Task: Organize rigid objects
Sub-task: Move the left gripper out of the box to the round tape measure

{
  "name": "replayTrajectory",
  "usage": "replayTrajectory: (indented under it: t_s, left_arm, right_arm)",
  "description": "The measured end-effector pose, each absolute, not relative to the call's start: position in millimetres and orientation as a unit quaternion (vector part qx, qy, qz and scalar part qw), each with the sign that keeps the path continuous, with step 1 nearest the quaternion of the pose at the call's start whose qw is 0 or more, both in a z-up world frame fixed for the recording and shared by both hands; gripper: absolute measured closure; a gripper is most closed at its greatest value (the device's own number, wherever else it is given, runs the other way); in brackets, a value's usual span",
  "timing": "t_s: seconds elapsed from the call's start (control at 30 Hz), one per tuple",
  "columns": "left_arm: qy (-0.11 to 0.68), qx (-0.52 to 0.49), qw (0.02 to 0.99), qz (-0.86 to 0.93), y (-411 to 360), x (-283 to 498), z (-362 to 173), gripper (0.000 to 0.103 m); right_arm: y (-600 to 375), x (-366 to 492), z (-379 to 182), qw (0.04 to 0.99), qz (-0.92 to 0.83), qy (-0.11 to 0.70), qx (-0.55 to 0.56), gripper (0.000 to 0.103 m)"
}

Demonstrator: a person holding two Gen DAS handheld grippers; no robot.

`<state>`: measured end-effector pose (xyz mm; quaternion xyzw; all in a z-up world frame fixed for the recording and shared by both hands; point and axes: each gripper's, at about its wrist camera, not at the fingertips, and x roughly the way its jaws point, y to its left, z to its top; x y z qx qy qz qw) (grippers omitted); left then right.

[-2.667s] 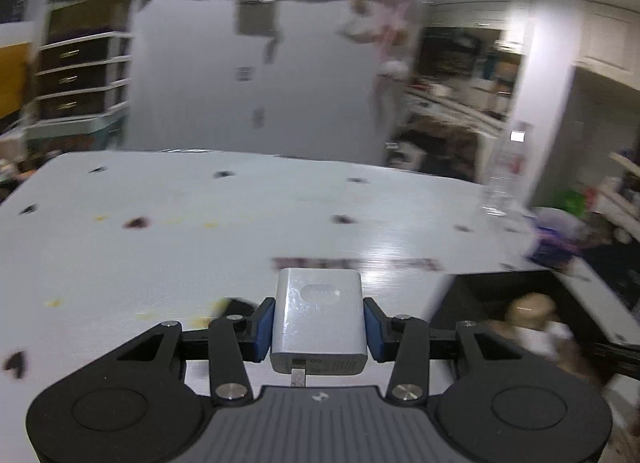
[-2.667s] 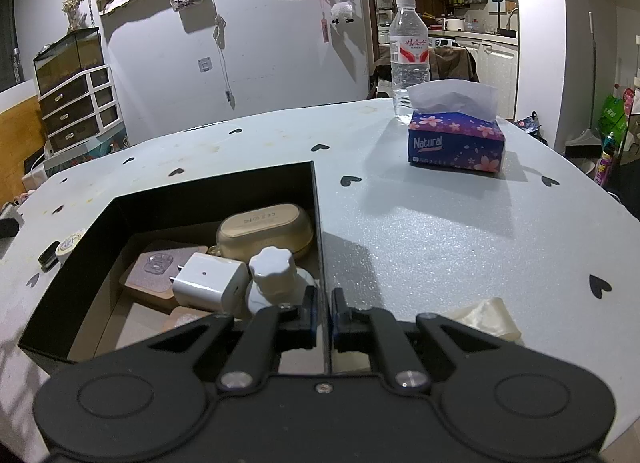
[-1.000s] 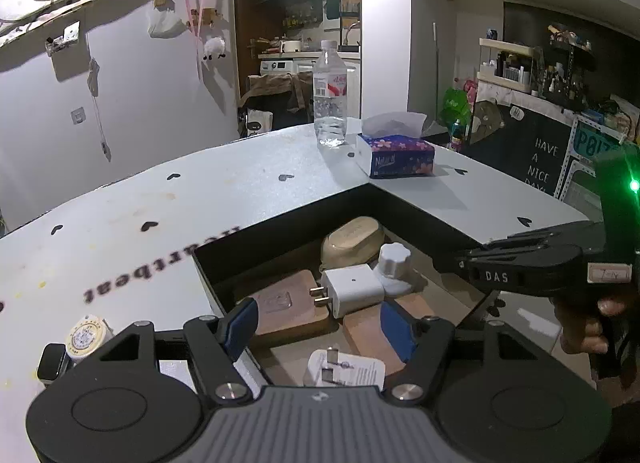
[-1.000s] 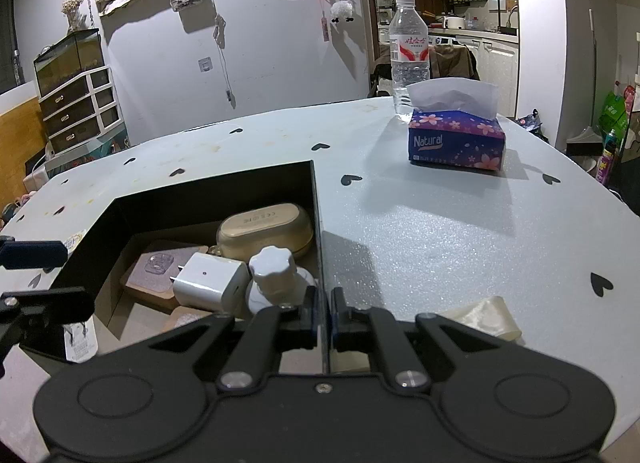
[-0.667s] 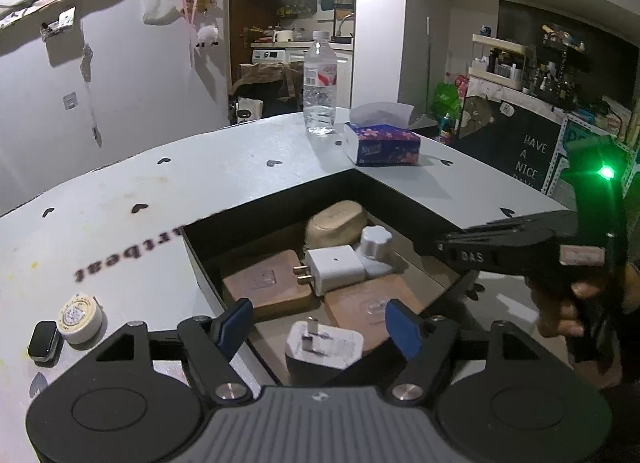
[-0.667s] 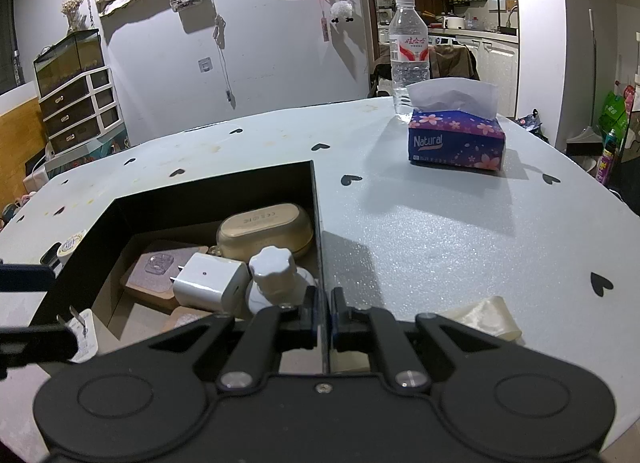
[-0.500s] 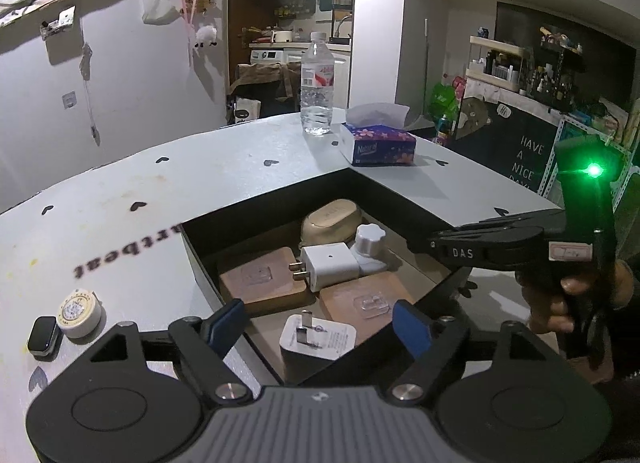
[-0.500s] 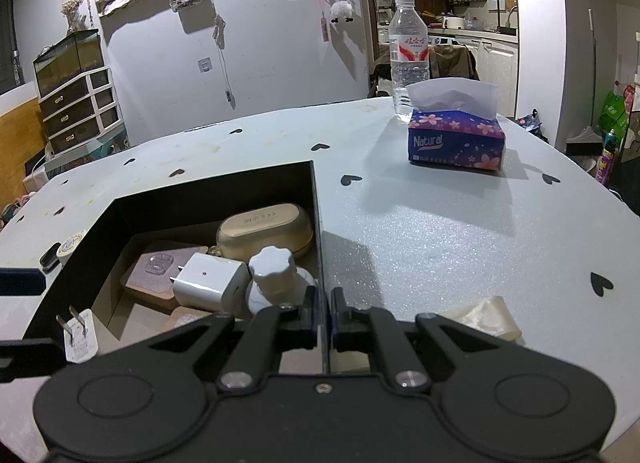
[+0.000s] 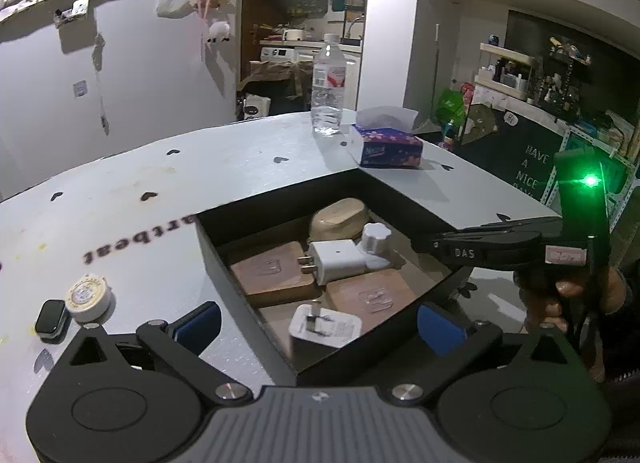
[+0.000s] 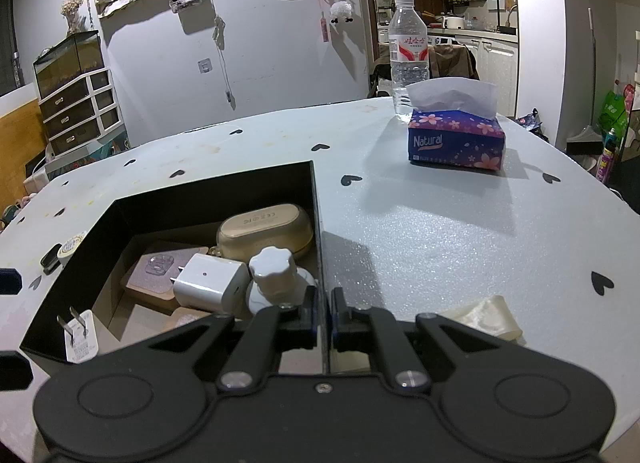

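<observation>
My left gripper [image 9: 319, 327] hovers over the near corner of the black box [image 9: 218, 247], and its blue-padded jaws are opening wide. Below and between them a white plug charger [image 9: 325, 330] lies loose in the box, prongs up, touched by neither pad. In the right wrist view this charger [image 10: 78, 337] leans on the box's near left wall. My right gripper [image 10: 321, 313] is shut on the thin right wall of the box [image 10: 318, 223]. The box also holds a beige case [image 10: 266, 231], another white charger [image 10: 212, 283], a white knob [image 10: 272, 267] and wooden blocks [image 9: 272, 273].
A round tin [image 9: 88, 297] and a smartwatch [image 9: 50, 319] lie on the white table left of the box. A tissue box [image 10: 456, 139] and a water bottle [image 10: 408, 59] stand at the far right. A cream scrap [image 10: 484, 319] lies near my right gripper. A hand [image 9: 568, 295] holds it.
The left gripper carried the white charger over the box, spread its jaws and let it go; the charger dropped into the near corner. The right gripper has kept still on the wall.
</observation>
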<state>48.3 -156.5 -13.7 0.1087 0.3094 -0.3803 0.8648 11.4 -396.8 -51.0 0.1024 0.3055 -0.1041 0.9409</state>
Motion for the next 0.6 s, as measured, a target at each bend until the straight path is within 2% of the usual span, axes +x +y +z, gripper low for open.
replayTrajectory:
  t_s: [0.6]
  left_arm:
    - [0.335,0.050,0.908,-0.247,-78.6,96.6,-33.3,0.000]
  right_arm:
    - [-396.9,11.4,-51.1,0.941,-0.104,0.306,0.103,0.096]
